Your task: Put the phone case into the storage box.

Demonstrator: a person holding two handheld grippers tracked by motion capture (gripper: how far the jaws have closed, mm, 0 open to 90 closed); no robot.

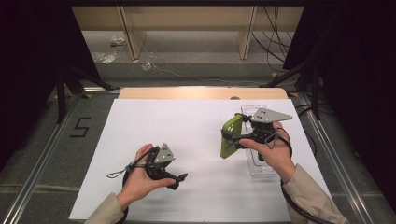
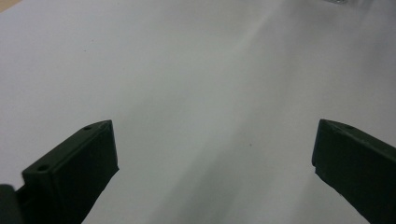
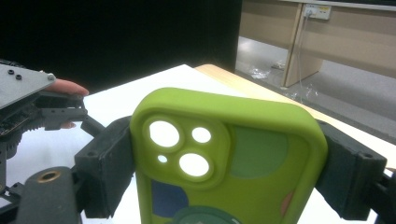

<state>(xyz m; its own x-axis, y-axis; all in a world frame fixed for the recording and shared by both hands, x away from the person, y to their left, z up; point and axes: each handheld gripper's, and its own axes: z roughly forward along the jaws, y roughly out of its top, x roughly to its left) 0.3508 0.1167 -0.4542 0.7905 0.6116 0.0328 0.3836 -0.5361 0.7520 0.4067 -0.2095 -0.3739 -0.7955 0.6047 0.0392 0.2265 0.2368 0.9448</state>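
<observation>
- Gripping a green phone case point(image 3: 233, 158) across its two long edges, the right gripper point(image 1: 233, 138) holds it upright above the white sheet point(image 1: 187, 140) on the table point(image 1: 201, 93); the fingers point(image 3: 105, 163) are clenched on its sides, probably so that the flat back and the camera cut-outs stay free.
- In the high view the phone case point(image 1: 230, 136) hangs off the table surface, just to the left of a clear plastic tray point(image 1: 261, 165). The tray lies on the right part of the sheet, partly under the right hand point(image 1: 273, 151). That nearness suggests the case belongs with the tray, though whether it is leaving or going in I cannot tell.
- The left gripper point(image 1: 183, 177) rests low over the near left of the sheet, well apart from the case. Its fingers point(image 2: 79, 163) stand released and wide with only bare sheet between them, seemingly parked out of the way or waiting to help.
- Count: one phone case, with three larger holes and one small hole in its camera block; one clear tray; two grippers, one loaded and one free; one white sheet.
</observation>
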